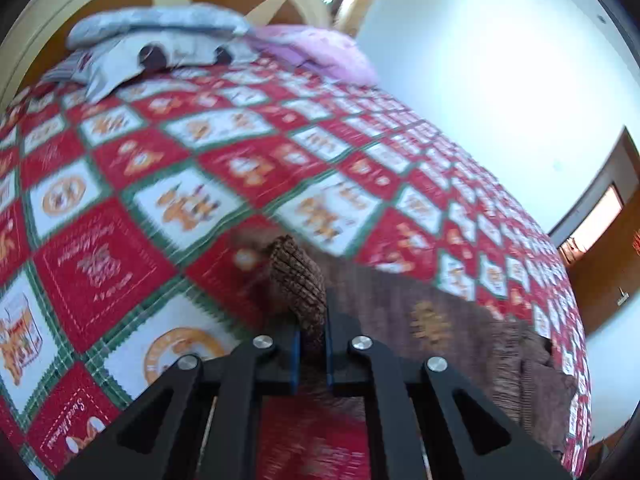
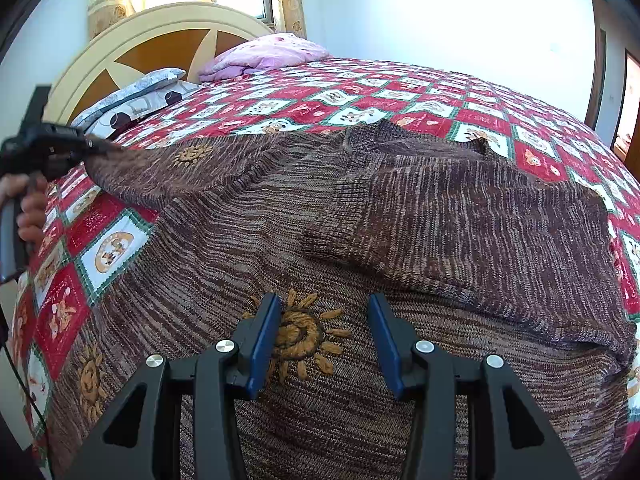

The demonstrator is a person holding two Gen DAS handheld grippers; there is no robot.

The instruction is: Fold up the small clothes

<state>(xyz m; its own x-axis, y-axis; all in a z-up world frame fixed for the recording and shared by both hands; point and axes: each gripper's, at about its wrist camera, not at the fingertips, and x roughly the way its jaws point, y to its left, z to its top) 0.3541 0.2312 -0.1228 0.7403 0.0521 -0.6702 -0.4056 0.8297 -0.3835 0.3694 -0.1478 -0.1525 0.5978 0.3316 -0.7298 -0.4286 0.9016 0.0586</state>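
One brown knit sweater (image 2: pixel 248 216) lies spread on the bed, over a red, white and green patchwork quilt (image 2: pixel 400 92). One sleeve (image 2: pixel 440 216) is already folded across the chest, its ribbed cuff (image 2: pixel 332 224) lying near the middle. The other sleeve (image 2: pixel 160 168) is lifted off the quilt at the left.

Left gripper (image 1: pixel 312 344): nearly shut, blue pads pinching the ribbed cuff of that lifted sleeve; in the right wrist view the same gripper (image 2: pixel 86 146) shows at the far left with a hand (image 2: pixel 28 208) on its handle. Right gripper (image 2: pixel 324 340): half open over the lower body of the sweater, straddling an embroidered orange sun (image 2: pixel 300 336), nothing held; whether the pads touch the knit I cannot tell.

Handling, judged: soft, floppy, fairly thick knit; light, not fragile, not slippery. It stretches and sags where unsupported, so the sleeve hangs in a curve. Best holds: ribbed cuffs, hem and shoulder seams, where the fabric is firmer. A pinch mid-panel would bunch it.

Beyond: grey patterned pillow (image 2: pixel 132 98), pink blanket (image 2: pixel 264 54), cream and brown headboard (image 2: pixel 168 36), pale wall.
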